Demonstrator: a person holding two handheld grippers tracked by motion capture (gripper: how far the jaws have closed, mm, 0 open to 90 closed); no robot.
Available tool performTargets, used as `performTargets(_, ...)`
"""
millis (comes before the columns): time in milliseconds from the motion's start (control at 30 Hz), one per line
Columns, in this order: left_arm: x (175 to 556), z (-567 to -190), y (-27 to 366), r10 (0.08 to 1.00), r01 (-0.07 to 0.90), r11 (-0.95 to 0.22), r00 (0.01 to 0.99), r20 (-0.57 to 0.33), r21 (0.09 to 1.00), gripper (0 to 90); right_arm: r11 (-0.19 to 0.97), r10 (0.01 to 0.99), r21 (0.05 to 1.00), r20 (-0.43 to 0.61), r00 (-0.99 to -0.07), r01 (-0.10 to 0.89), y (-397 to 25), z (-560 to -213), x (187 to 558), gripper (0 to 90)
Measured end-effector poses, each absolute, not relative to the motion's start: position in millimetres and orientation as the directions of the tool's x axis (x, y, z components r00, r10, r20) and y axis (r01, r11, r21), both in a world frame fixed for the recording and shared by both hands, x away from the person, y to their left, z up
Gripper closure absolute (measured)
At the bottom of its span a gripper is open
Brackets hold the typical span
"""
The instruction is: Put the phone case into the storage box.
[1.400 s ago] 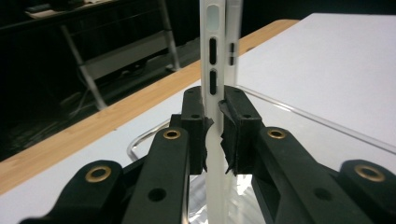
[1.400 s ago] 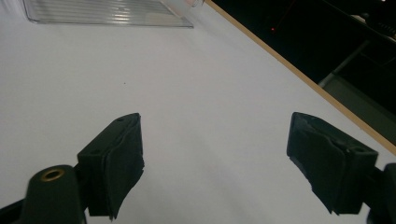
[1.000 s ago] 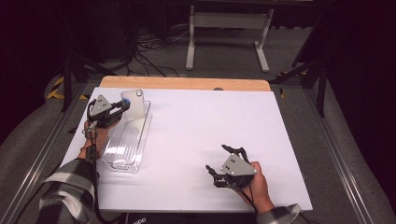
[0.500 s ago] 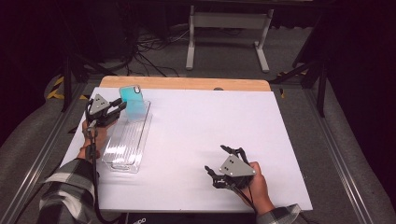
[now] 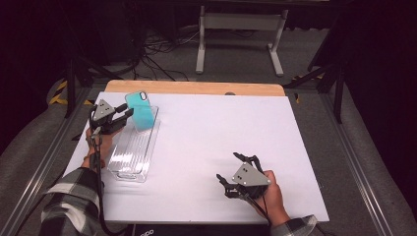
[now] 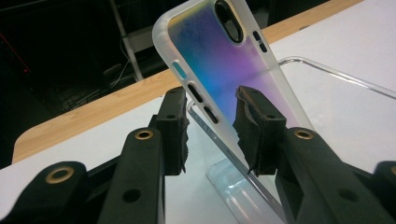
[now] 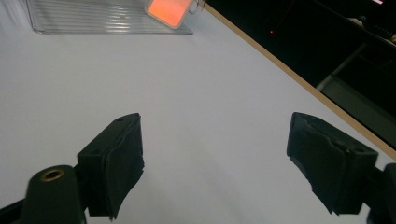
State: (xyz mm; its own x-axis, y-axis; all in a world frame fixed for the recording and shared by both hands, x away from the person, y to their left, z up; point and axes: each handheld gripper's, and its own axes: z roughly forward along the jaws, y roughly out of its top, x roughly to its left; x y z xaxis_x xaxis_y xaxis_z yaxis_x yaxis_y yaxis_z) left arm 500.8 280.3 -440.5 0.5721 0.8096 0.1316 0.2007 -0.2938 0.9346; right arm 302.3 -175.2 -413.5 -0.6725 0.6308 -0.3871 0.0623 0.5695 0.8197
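Left gripper [image 5: 118, 116]: jaws part-open astride the phone case [image 5: 139, 110], not clamped; the case now stands higher in the clear tray [image 5: 129, 156] than a second ago. Right gripper [image 5: 235, 173]: jaws wide apart, unmoved on the table [image 5: 221, 123].

My phone case [image 5: 139, 109] is teal from above, iridescent blue-violet with a frosted white rim up close [image 6: 224, 65]. It stands tilted, camera cutout uppermost, its lower end in the far end of the clear ribbed tray [image 5: 129, 156], which lies lengthwise near the left edge of my white bench [image 5: 216, 132].
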Motion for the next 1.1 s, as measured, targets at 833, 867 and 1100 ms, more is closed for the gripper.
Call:
performTargets(833,514,-431,259,0.796,0.162,-0.37,0.563,0.223,0.915,84.0,0.571,0.627,0.818,-0.384,-0.677,0.065,-176,-413,303,20.4)
performTargets(867,513,-430,259,0.8,0.169,-0.376,0.556,0.227,0.911,83.7,0.572,0.626,0.818,-0.387,-0.677,0.062,-176,-413,303,20.4)
performTargets(1100,506,-426,267,0.807,0.173,-0.335,0.56,0.187,0.926,82.5,0.571,0.625,0.819,-0.391,-0.675,0.055,-176,-411,302,21.1)
